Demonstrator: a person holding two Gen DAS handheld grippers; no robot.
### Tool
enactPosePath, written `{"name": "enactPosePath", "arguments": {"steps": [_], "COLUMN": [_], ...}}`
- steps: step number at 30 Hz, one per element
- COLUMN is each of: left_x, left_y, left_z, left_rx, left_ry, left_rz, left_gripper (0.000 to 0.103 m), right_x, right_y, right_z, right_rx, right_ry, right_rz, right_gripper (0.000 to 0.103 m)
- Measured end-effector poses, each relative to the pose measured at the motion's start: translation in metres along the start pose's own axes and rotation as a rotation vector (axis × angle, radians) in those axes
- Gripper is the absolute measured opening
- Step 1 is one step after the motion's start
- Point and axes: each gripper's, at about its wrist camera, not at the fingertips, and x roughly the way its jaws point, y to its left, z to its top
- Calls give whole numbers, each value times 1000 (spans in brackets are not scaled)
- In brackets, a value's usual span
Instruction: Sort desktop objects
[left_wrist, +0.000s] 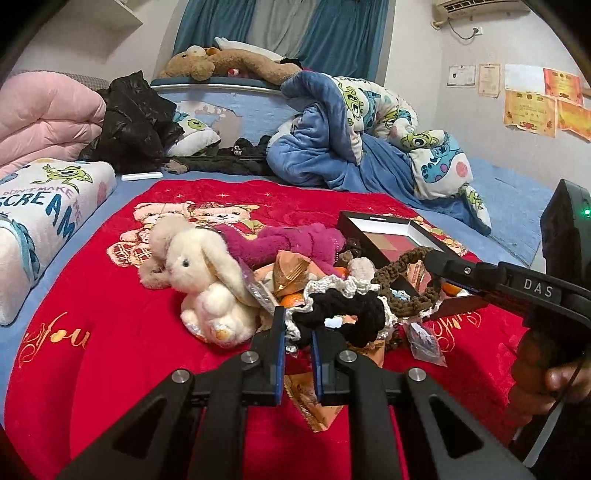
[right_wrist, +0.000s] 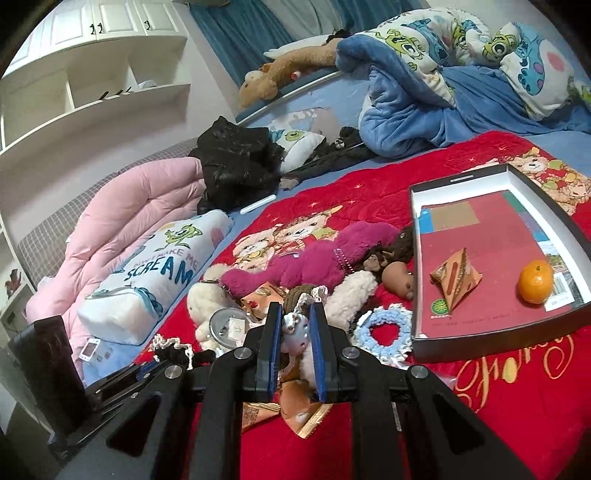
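My left gripper (left_wrist: 297, 322) is shut on a black scrunchie (left_wrist: 343, 314) with a white lace edge, lifted just over the pile on the red blanket. My right gripper (right_wrist: 295, 307) is shut on a small silvery-blue trinket (right_wrist: 295, 330). In the left wrist view the right gripper (left_wrist: 430, 257) comes in from the right, with a brown crocheted scrunchie (left_wrist: 413, 284) hanging at its tip. The black box (right_wrist: 415, 258) with white walls lies open to the right, holding a tangerine (right_wrist: 535, 282) and an orange snack packet (right_wrist: 456, 280). The left gripper (right_wrist: 147, 365) shows at lower left.
The pile holds a white rabbit plush (left_wrist: 207, 280), a magenta plush (right_wrist: 314, 258), a blue-and-white scrunchie (right_wrist: 384, 328), a round metal disc (right_wrist: 229, 325) and snack packets. A printed pillow (right_wrist: 155, 273), a pink duvet (right_wrist: 122, 221) and a bunched blue blanket (left_wrist: 332, 147) ring the red blanket.
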Motion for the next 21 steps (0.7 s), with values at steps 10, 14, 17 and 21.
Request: {"name": "enactPosePath", "arguments": {"steps": [10, 14, 17, 21], "left_x": [21, 28, 33, 41], "left_y": [-44, -72, -91, -120], "left_z": [2, 0, -2, -5], "left_rx": [34, 75, 72, 84], "left_ry": [49, 58, 68, 84], "left_rz": [-50, -51, -88, -124], "left_gripper": [12, 12, 12, 12], "right_x": [-29, -47, -65, -90], "right_y": [-28, -52, -73, -99], "right_z": [3, 2, 3, 4], "right_rx": [19, 48, 85, 132], "right_ry": [-28, -46, -70, -108], "right_rz": [-39, -88, -126, -167], "right_gripper": [16, 16, 16, 16]}}
